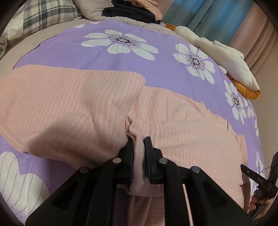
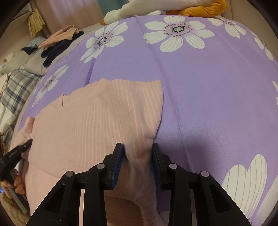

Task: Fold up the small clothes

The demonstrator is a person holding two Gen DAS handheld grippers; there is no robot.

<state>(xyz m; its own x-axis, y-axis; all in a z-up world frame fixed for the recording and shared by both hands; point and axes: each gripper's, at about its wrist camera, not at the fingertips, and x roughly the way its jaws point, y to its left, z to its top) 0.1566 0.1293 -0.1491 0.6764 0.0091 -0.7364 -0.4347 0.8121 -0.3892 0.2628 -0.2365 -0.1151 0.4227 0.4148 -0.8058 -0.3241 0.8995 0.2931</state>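
While the left gripper (image 1: 139, 151) has its fingers (image 1: 129, 153) pinched together on a bunched ridge of the pink striped garment (image 1: 69, 107), the bite is narrow and the cloth is gathered rather than flat, so a sharp pull could drag the ridge out of the pads or fold in a crease. The right gripper (image 2: 137, 160) stands with its fingers (image 2: 116, 161) wider apart; pink cloth fills the gap and touches both pads, but I cannot tell whether it is truly clamped. If that side is loose, one corner would slip when lifted and the fold would land skewed.

Both tools point forward and down over the near edge of the garment, the left near its middle, the right at its far right corner. Each shows at the edge of the other's view, a hand wrapped round the handle.

The garment lies spread on the purple flowered bedspread (image 2: 208, 87), one part already laid over the body. The slick spread may slide or ruck under it. A pile of other clothes (image 2: 57, 41) sits well apart, near the plaid pillow (image 1: 43, 13).
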